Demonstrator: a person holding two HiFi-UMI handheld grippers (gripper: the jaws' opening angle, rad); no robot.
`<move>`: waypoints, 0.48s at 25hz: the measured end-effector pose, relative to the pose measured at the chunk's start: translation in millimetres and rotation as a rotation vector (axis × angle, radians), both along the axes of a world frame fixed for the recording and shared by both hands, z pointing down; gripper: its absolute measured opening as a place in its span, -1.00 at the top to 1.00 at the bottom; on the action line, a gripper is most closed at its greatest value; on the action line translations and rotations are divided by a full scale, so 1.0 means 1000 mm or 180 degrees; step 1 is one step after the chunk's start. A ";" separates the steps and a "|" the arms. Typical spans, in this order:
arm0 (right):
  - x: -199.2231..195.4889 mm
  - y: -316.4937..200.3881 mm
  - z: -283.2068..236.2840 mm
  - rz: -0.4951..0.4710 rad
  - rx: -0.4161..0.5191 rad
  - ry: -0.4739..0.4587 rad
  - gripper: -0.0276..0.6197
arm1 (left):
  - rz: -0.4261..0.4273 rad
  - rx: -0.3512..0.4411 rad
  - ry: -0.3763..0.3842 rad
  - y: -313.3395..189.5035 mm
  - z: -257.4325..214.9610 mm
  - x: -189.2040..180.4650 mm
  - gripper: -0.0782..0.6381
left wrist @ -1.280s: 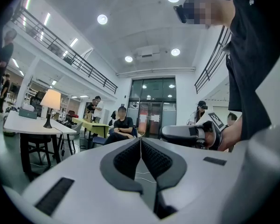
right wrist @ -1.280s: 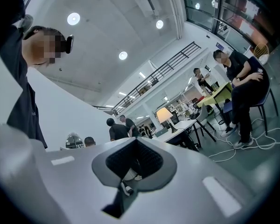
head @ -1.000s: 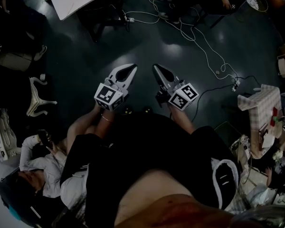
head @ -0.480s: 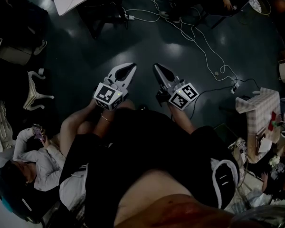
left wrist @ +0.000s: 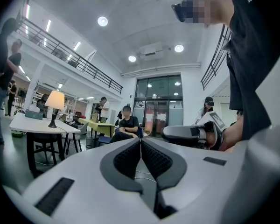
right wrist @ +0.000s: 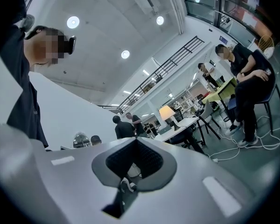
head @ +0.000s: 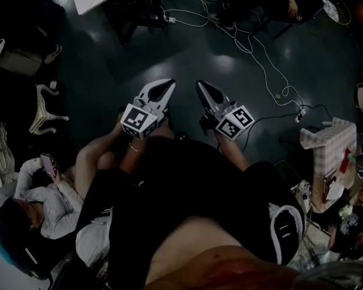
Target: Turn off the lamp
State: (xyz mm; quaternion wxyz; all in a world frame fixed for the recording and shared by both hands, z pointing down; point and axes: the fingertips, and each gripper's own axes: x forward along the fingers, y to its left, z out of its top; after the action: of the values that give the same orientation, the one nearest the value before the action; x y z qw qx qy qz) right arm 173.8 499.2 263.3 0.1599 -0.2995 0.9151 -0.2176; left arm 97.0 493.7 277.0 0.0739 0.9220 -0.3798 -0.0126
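Only one container can be made out: a small greenish box (left wrist: 33, 115) on a white table (left wrist: 23, 125), at its left end in the left gripper view. What is in it cannot be told. Just beside the box, the lamp (left wrist: 54, 105) is standing upright on the same table, and its shade is lit. In the right gripper view the lamp (right wrist: 167, 112) is seen far off, well apart from both grippers.

The left gripper (head: 168, 84) is held level over the floor, its jaws are closed together and nothing is gripped between them. The right gripper (head: 201, 84) is held just beside it, its jaws are also pressed together and empty.

The floor (head: 109, 59) is dark and glossy, and white cables (head: 254, 47) are laid across it. A table with a checked cloth (head: 330, 144) is seen at the right edge of the head view, and a seated person (head: 48, 204) at the lower left. The room is high, with round ceiling lights (left wrist: 102, 21), a balcony railing (left wrist: 70, 55) and glass doors (left wrist: 158, 111) at the far wall.
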 end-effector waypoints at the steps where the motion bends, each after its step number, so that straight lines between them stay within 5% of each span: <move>1: -0.002 -0.003 0.000 -0.0002 -0.0004 0.0003 0.91 | 0.0002 0.0006 0.0007 -0.003 0.001 -0.002 0.75; 12: -0.014 -0.037 0.003 0.0041 -0.0016 0.0008 0.91 | 0.0072 0.0002 -0.0007 -0.040 0.006 -0.012 0.75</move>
State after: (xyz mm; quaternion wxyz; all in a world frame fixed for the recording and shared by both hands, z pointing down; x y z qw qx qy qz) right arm 159.7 462.4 266.4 0.1595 -0.3060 0.9128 -0.2186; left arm 85.4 453.3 283.2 0.0733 0.9263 -0.3694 -0.0109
